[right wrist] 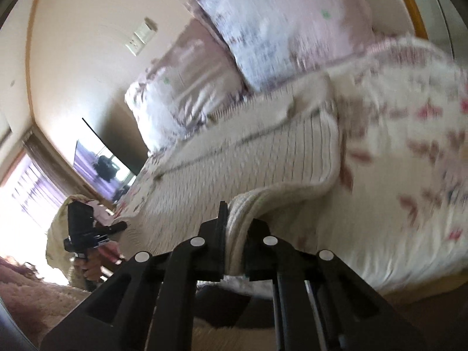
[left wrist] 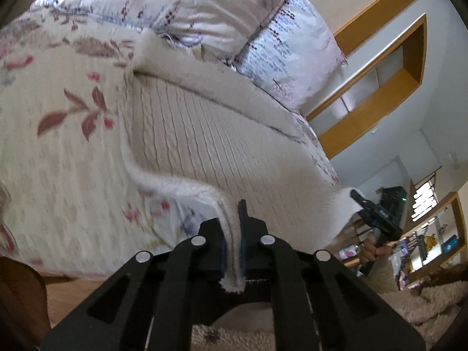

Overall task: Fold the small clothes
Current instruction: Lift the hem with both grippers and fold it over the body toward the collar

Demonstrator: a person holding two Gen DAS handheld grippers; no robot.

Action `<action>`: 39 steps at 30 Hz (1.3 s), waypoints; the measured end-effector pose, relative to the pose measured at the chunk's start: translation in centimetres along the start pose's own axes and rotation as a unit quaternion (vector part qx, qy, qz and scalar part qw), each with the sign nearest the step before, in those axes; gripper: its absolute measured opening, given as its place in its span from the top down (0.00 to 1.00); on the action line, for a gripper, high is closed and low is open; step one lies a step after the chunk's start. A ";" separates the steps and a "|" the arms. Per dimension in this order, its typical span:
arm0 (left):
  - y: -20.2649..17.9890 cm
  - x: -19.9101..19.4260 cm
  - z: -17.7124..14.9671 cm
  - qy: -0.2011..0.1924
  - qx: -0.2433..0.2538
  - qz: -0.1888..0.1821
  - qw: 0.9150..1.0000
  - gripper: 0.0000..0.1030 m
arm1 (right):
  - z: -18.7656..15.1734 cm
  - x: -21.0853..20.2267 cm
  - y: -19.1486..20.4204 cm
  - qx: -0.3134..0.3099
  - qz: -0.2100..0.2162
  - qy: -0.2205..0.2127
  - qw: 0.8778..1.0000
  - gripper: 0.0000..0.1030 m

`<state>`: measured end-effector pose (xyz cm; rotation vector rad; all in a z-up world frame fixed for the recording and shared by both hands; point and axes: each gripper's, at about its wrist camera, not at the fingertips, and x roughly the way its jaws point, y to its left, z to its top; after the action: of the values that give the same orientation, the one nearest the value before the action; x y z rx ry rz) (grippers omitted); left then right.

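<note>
Cream cable-knit sweater (left wrist: 187,134) lies spread across a bed covered by a floral quilt (left wrist: 58,146), its far end reaching toward two patterned pillows (left wrist: 204,8) at the head of the bed. Both handheld grippers have hold of the near hem, one at each corner. In the left wrist view, the left gripper (left wrist: 232,222) has its jaws closed tight on a doubled strip of ribbed edge, with the fabric running down between the blue pads and a frayed bit poking out below. Off to the right in that same view, the right gripper (left wrist: 358,197) is seen from the side, pinching the other corner of the hem, with a person's hand (left wrist: 370,248) on its handle. The right wrist view confirms this: its jaws are shut on a thick rolled edge of the knit, which arches up off the quilt just beyond the tips. That view is blurred. The hem appears lifted slightly at both corners while the rest of the garment rests flat. This looks like the start of a fold, with the grasp made and the lift under way. The next move probably calls for carrying both corners together, level with one another, toward the pillows, so the lower half lays evenly over the upper half without dragging or bunching.
</note>
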<state>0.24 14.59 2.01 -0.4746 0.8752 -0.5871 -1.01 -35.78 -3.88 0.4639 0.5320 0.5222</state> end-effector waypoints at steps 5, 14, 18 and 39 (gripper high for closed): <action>-0.1 -1.1 2.0 -0.039 0.004 0.026 0.999 0.94 | 1.9 -0.4 1.8 -0.056 -0.032 -0.051 0.997 0.92; -0.3 -1.8 8.6 -0.108 0.017 0.073 0.991 0.94 | 6.3 1.3 3.2 -0.103 -0.113 -0.112 0.982 0.92; -0.9 -0.8 12.0 -0.118 0.036 0.095 0.988 0.94 | 8.4 3.2 3.8 -0.123 -0.150 -0.129 0.973 0.92; 8.0 12.3 23.6 -0.068 -0.095 0.122 0.986 0.94 | 16.8 17.9 -4.9 0.004 -0.208 -0.047 0.977 0.92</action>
<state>27.92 15.99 3.34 -0.5638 0.8467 -0.2432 23.61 -33.94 0.07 0.3695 0.5218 0.0956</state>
